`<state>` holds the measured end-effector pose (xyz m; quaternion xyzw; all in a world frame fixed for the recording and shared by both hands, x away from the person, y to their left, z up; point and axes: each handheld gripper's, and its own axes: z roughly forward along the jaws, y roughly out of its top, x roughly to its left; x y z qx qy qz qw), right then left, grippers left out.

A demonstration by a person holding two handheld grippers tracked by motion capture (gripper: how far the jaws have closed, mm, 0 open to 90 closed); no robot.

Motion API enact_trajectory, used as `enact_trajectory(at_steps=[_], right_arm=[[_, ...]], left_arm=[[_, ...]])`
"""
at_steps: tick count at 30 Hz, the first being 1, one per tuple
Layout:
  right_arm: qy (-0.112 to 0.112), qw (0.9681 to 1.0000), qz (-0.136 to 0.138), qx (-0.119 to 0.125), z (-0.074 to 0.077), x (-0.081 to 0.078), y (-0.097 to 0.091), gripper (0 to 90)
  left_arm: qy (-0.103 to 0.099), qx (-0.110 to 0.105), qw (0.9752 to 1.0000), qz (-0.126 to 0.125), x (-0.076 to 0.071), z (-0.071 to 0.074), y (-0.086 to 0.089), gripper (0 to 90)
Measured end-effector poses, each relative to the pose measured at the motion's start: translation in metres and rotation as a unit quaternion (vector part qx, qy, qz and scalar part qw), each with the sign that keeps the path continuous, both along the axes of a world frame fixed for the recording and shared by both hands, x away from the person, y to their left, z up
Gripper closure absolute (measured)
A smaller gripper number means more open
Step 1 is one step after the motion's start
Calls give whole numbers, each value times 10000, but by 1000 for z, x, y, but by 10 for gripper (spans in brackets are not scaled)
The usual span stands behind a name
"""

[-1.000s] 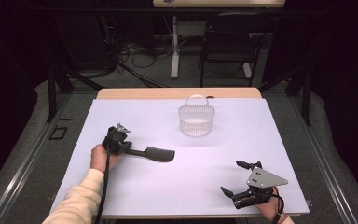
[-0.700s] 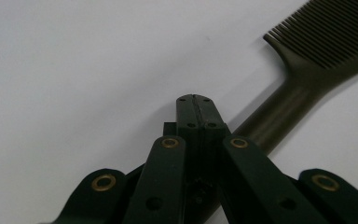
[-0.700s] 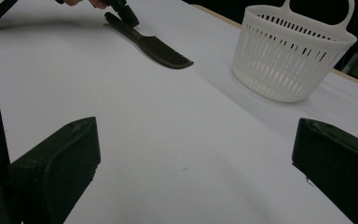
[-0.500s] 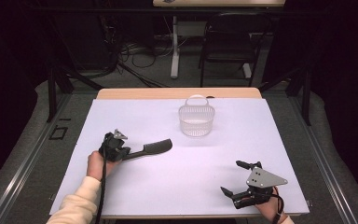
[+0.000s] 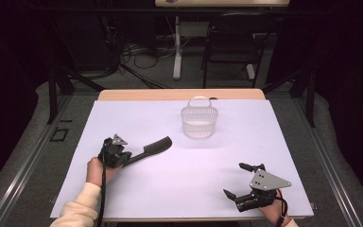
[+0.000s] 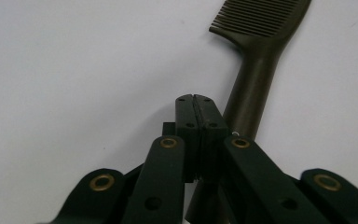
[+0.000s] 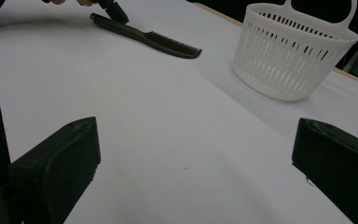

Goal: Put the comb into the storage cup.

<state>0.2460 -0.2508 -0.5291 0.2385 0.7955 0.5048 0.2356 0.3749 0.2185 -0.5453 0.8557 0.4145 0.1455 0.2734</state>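
A dark comb point(image 5: 153, 146) lies flat on the white table cover, its teeth pointing up and right toward the basket. My left gripper point(image 5: 124, 157) is at its handle end, shut, with the two pads pressed together and nothing between them. In the left gripper view the comb point(image 6: 256, 70) has its handle running under the closed left gripper point(image 6: 196, 114). My right gripper point(image 5: 234, 179) rests open near the front right edge, holding nothing. The right gripper view shows the comb point(image 7: 144, 35) far off beyond the open right gripper point(image 7: 196, 149).
A white slotted plastic basket point(image 5: 199, 122) with a loop handle stands upright at the back middle of the table, also seen as the basket point(image 7: 289, 56) in the right gripper view. A wooden table edge point(image 5: 179, 94) runs along the back. A chair and cables stand beyond it.
The comb has swung counterclockwise, its toothed end moving up toward the basket, with my left gripper shifting slightly at the handle end. The right gripper has stayed put.
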Motion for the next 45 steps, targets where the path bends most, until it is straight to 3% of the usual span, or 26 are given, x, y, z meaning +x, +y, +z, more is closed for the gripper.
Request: enact_trajectory(at_steps=[3, 10, 11, 14, 19, 24, 30, 33, 37, 42, 45], right_arm=[[0, 10000, 1, 4, 0, 0, 0, 4], [9, 10000, 4, 22, 0, 0, -1, 4], [9, 10000, 4, 22, 0, 0, -1, 4], [5, 10000, 8, 23, 0, 0, -1, 4], [18, 10000, 7, 14, 0, 0, -1, 4], [27, 10000, 11, 23, 0, 0, -1, 4], [37, 10000, -12, 1, 0, 1, -1, 3], [38, 10000, -5, 1, 0, 1, -1, 3], [34, 10000, 26, 10, 0, 1, -1, 3], [53, 10000, 45, -9, -1, 1, 0, 3], [47, 10000, 45, 1, -1, 1, 1, 2]], left_arm=[[-85, -82, 9999, -44, -1, 2, 0, 767], [-417, -244, 9988, -29, -5, 17, 5, 423], [-478, -269, 9985, 19, -6, 19, 6, 423], [-570, -364, 9977, 7, -9, 26, 9, 244], [-679, -374, 9970, -84, -14, 33, 9, 153], [-716, -221, 9970, -185, -17, 38, 4, 4], [-805, -120, 9961, -350, -18, 47, 0, 0], [-829, 30, 9956, -442, -18, 50, -4, 0], [-702, 2, 9955, -642, -14, 54, -9, 0], [-669, 179, 9948, -743, -8, 57, -18, 0], [-461, 343, 9955, -748, -4, 52, -24, 0]])
